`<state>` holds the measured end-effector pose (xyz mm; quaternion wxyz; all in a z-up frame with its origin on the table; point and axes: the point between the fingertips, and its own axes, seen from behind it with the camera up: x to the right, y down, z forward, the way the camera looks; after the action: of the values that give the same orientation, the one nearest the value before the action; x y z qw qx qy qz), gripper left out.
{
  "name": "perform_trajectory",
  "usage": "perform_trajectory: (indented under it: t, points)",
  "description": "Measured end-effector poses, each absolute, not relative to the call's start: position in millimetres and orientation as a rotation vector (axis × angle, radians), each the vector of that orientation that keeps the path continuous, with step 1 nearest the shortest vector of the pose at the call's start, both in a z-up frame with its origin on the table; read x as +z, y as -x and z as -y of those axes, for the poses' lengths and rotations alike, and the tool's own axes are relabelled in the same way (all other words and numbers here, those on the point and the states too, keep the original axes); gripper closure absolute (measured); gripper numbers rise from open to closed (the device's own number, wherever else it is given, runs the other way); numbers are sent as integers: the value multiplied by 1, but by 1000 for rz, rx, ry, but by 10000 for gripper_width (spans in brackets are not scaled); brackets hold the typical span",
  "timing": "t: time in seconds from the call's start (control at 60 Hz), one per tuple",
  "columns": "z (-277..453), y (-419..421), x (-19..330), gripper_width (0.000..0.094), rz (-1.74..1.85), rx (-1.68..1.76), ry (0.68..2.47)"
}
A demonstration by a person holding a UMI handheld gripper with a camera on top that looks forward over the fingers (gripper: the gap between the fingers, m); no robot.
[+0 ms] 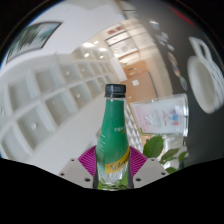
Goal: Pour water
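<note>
Fingers (113, 172) closed on green bottle (114, 135), pink pads (91, 160) pressing both sides. Bottle upright, black cap on. Shelves (60, 85) beyond.

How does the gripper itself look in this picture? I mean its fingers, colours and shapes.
Only the front of the gripper shows. It has two fingers, each with a magenta pad on its inner face. The pads look ridged or textured. The finger bodies outside the pads are light grey with angular edges. No cable, marking, hand or sleeve is visible.

Green capped bottle (115, 135) upright, clamped between hand-held gripper (113, 166) pink pads.
</note>
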<state>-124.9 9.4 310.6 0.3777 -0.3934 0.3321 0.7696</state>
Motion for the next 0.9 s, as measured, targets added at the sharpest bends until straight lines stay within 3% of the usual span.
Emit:
perform_trajectory:
  t: [0.183, 0.317, 0.367, 0.45, 0.567, 0.733, 0.9]
  points:
    - [24, 71, 401, 537, -424, 1416, 1114]
    - [35, 1, 423, 535, -204, 891, 1156]
    - [19, -8, 415, 536, -147, 687, 1194]
    - [17, -56, 382, 538, -55, 369, 1280]
    - [-19, -92, 302, 539, 16, 85, 1442]
    - [-40, -125, 182, 538, 61, -33, 1660]
    - [-49, -134, 104, 538, 75, -51, 1800]
